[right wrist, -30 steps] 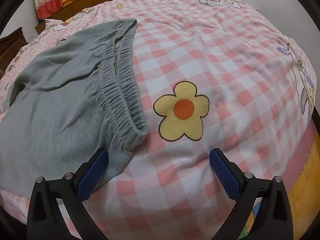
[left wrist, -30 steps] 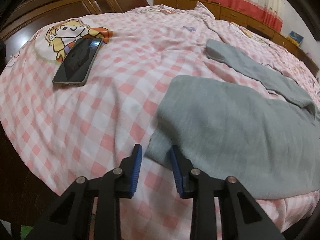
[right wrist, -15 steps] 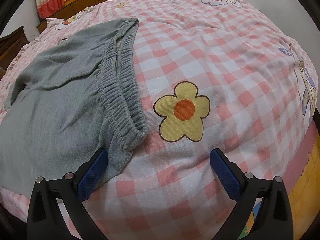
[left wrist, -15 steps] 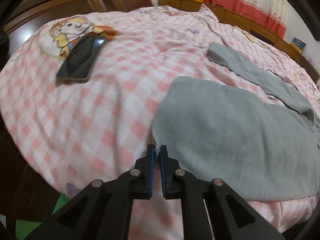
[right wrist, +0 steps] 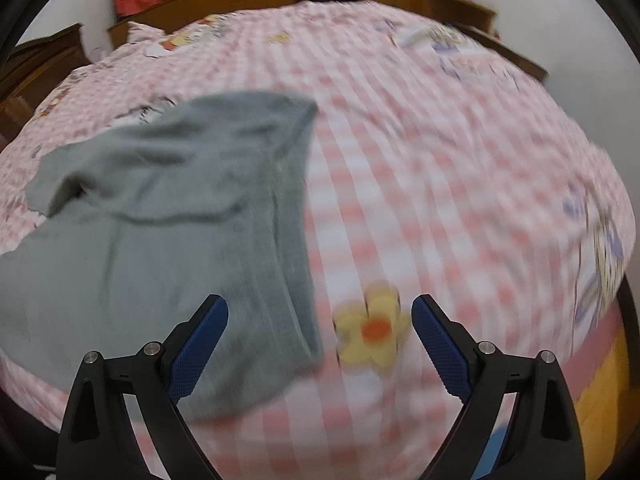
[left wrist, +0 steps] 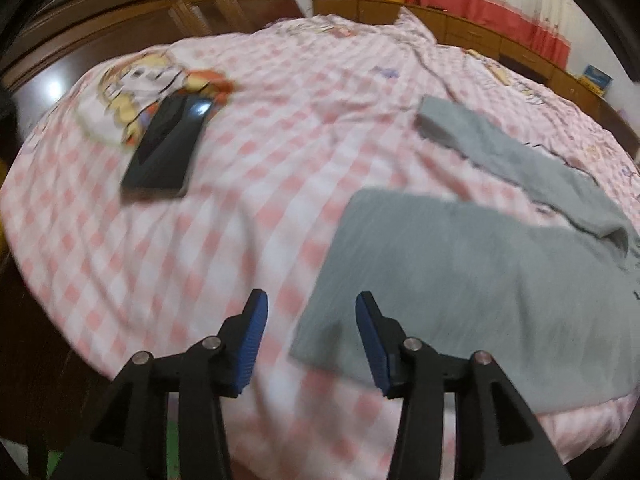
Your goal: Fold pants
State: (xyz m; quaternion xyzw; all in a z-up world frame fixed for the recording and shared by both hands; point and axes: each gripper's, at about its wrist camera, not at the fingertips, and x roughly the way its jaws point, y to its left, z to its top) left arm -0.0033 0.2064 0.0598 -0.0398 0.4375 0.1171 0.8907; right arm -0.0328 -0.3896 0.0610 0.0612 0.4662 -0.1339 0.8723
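Note:
Grey pants (left wrist: 460, 280) lie spread on a pink checked bedsheet (left wrist: 280, 152). In the left wrist view one leg lies flat near me and the other stretches away at the right. My left gripper (left wrist: 310, 308) hovers above the near leg's hem corner, its jaws opening, nothing pinched between the blue pads. In the right wrist view the pants (right wrist: 160, 232) show their elastic waistband along the right edge. My right gripper (right wrist: 320, 312) hangs above the waistband corner with jaws wide and closing slightly, and the pads touch no cloth.
A black phone (left wrist: 168, 148) lies on the sheet at the left, next to a cartoon print. A yellow flower print (right wrist: 370, 330) is beside the waistband. Dark wooden headboard (left wrist: 120, 20) and wooden cabinets ring the bed; its front edge is close below both grippers.
The left gripper closed at the hem corner, then opened and lifted away. The right gripper rose and rolled a little, so the waistband corner now sits between its jaws from above.

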